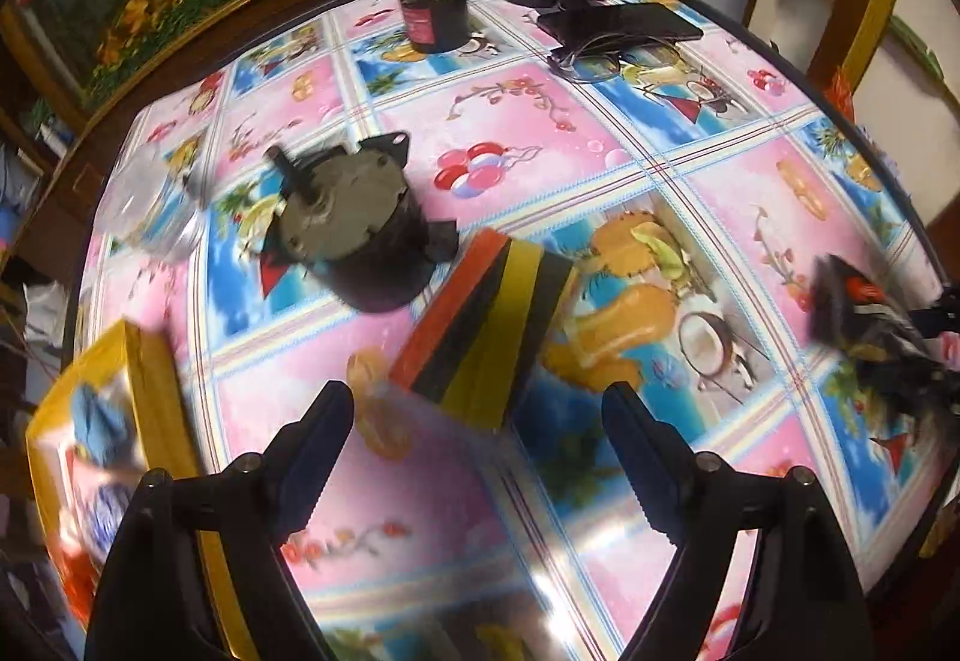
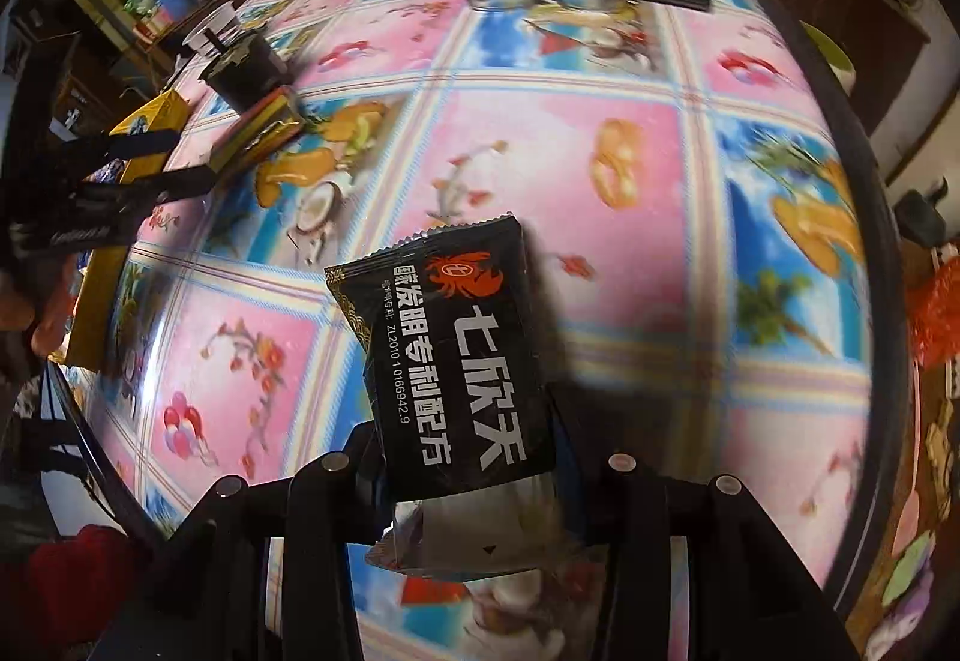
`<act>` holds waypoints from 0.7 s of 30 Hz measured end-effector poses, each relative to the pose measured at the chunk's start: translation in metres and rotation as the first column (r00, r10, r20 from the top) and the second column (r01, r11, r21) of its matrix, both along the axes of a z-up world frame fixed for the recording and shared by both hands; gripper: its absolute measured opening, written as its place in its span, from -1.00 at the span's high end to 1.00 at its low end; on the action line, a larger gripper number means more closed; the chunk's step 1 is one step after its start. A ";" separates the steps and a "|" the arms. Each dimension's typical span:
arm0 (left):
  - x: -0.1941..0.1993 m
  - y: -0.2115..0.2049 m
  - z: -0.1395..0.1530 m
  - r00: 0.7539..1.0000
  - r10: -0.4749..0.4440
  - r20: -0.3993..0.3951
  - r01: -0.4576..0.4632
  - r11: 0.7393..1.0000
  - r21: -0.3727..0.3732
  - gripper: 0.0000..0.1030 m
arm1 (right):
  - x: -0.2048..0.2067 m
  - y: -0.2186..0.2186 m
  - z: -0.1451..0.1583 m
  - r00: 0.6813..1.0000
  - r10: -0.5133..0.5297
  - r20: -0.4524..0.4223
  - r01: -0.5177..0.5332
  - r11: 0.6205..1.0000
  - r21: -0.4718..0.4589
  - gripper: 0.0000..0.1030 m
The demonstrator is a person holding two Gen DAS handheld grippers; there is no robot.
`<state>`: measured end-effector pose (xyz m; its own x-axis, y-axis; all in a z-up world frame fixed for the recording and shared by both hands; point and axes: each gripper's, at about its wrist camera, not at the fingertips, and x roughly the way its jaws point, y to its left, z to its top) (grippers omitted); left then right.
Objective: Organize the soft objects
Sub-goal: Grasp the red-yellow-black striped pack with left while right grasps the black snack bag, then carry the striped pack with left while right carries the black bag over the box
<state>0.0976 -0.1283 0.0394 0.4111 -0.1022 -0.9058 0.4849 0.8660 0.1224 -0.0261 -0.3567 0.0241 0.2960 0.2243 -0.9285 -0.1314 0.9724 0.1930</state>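
The left tool (image 1: 477, 409) hangs open with nothing in it, and the striped sponge block (image 1: 486, 325) sits on the worktop (image 1: 600, 169) just ahead at 12 o'clock, long axis tilted toward 1 o'clock. So the left one's clearly nearer. The right tool (image 2: 468, 457) is clamped on a black snack packet (image 2: 450, 361), carried above the worktop.

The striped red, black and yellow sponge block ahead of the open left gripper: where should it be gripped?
Probably across the flat red and yellow outer faces of the striped sponge block, coming from above. It stands on edge, layers upright, and the left gripper is open with its near end between the fingers.
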 end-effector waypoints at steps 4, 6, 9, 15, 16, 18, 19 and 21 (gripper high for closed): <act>0.017 -0.006 -0.012 1.000 -0.011 -0.005 0.011 0.999 0.031 -0.63 | -0.017 -0.017 0.005 1.000 -0.029 -0.004 0.029 0.999 -0.014 0.12; 0.024 -0.009 -0.019 1.000 -0.016 -0.005 0.016 0.999 0.048 -0.63 | -0.026 -0.025 0.007 0.999 -0.040 -0.005 0.039 0.999 -0.015 0.12; 0.035 -0.012 -0.026 1.000 -0.020 -0.010 0.020 0.999 0.043 -0.67 | -0.034 -0.031 0.008 0.999 -0.053 -0.007 0.053 0.998 -0.021 0.11; 0.039 -0.011 -0.030 0.998 0.040 -0.040 -0.043 0.997 -0.065 -0.62 | -0.040 -0.033 0.008 0.999 -0.048 -0.014 0.048 0.999 -0.014 0.11; 0.035 -0.011 -0.030 0.998 0.056 -0.040 -0.059 0.995 -0.084 -0.42 | -0.040 -0.033 0.007 0.999 -0.045 -0.015 0.045 0.999 -0.013 0.11; 0.022 -0.009 -0.027 0.993 0.117 -0.028 -0.120 0.987 -0.109 -0.04 | -0.039 -0.032 0.008 0.999 -0.041 -0.013 0.041 0.999 -0.007 0.11; 0.014 -0.009 -0.026 0.989 0.143 -0.032 -0.146 0.983 -0.115 0.00 | -0.037 -0.031 0.008 0.999 -0.039 -0.011 0.039 0.999 0.001 0.11; -0.005 -0.009 -0.027 0.983 0.183 -0.030 -0.185 0.975 -0.126 0.02 | -0.033 -0.028 0.010 1.000 -0.025 -0.007 0.025 1.000 0.016 0.11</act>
<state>0.0921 -0.1373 0.0129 0.4177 -0.1415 -0.8975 0.3169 0.9485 -0.0021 -0.0595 -0.3846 0.0340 0.2953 0.2314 -0.9270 -0.1057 0.9722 0.2090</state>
